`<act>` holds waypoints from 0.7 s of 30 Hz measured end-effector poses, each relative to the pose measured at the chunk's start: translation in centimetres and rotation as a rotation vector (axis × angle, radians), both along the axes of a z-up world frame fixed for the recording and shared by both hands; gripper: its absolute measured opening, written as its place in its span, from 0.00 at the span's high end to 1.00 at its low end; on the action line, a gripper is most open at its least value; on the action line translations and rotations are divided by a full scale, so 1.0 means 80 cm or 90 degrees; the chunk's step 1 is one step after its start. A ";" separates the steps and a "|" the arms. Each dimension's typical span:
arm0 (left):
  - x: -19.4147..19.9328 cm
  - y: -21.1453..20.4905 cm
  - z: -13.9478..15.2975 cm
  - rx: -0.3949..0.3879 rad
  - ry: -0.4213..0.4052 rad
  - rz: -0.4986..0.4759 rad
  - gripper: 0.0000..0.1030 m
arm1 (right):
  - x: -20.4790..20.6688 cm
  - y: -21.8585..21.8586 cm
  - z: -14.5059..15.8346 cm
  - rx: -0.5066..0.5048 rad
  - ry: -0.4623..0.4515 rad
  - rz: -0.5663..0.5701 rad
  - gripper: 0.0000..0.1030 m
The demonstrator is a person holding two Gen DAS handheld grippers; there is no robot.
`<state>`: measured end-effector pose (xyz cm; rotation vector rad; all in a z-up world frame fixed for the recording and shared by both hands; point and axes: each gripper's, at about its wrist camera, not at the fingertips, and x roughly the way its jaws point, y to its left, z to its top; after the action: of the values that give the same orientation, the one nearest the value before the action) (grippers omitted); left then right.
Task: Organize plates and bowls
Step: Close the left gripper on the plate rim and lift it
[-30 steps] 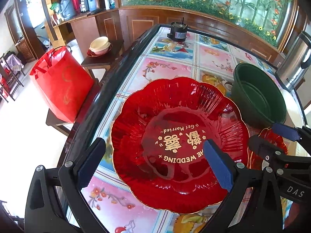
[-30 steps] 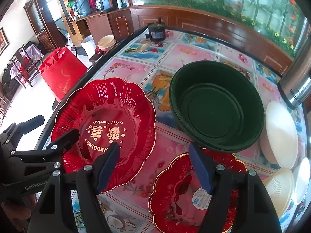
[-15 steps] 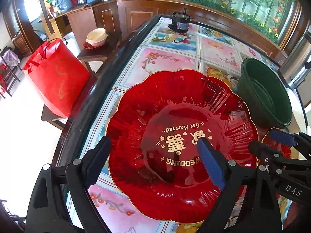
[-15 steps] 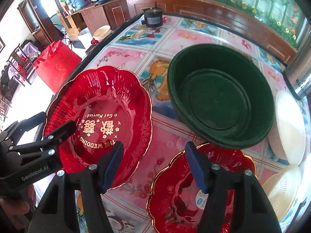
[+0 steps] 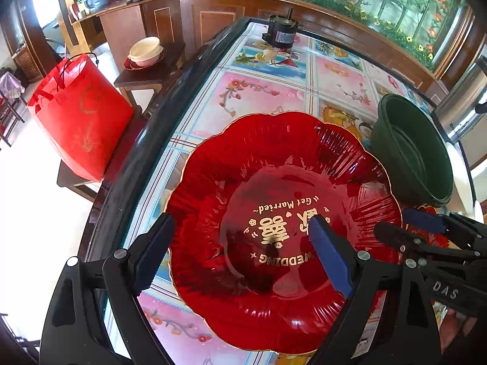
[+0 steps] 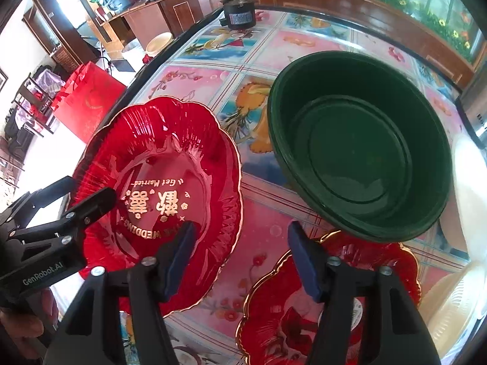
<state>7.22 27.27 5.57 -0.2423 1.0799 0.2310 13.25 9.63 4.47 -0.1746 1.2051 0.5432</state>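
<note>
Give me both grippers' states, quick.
Left gripper: open above the large red scalloped wedding plate, holding nothing.
Right gripper: open, jaws just closing, holding nothing.

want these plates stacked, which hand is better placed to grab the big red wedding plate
Left. The left tool hangs open right over the wedding plate, one finger outside its near rim and one over its middle. The right tool, jaws just closing, sits between it and the smaller red plate.

Both wrist views look steeply down, close over the table (image 5: 268, 97), sharing the large red plate (image 5: 283, 182) (image 6: 170, 152).
</note>
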 end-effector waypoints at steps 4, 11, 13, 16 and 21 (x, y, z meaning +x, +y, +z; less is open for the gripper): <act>0.001 0.005 -0.001 -0.008 0.020 -0.005 0.12 | 0.004 -0.002 -0.001 0.009 0.012 0.000 0.54; -0.008 0.026 0.011 -0.051 0.025 0.015 0.12 | 0.003 0.002 -0.001 0.019 0.022 0.008 0.63; -0.008 0.035 0.007 -0.054 0.042 0.022 0.12 | 0.004 0.002 -0.004 0.018 0.028 0.007 0.63; -0.011 0.045 -0.002 -0.062 0.070 0.033 0.12 | 0.005 0.002 -0.005 0.020 0.034 0.008 0.63; -0.014 0.057 -0.015 -0.077 0.089 0.063 0.15 | 0.006 0.006 -0.006 0.019 0.035 0.014 0.77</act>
<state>6.09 31.79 4.33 -0.3942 1.2230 0.2745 13.73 10.14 3.96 -0.1483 1.2495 0.5876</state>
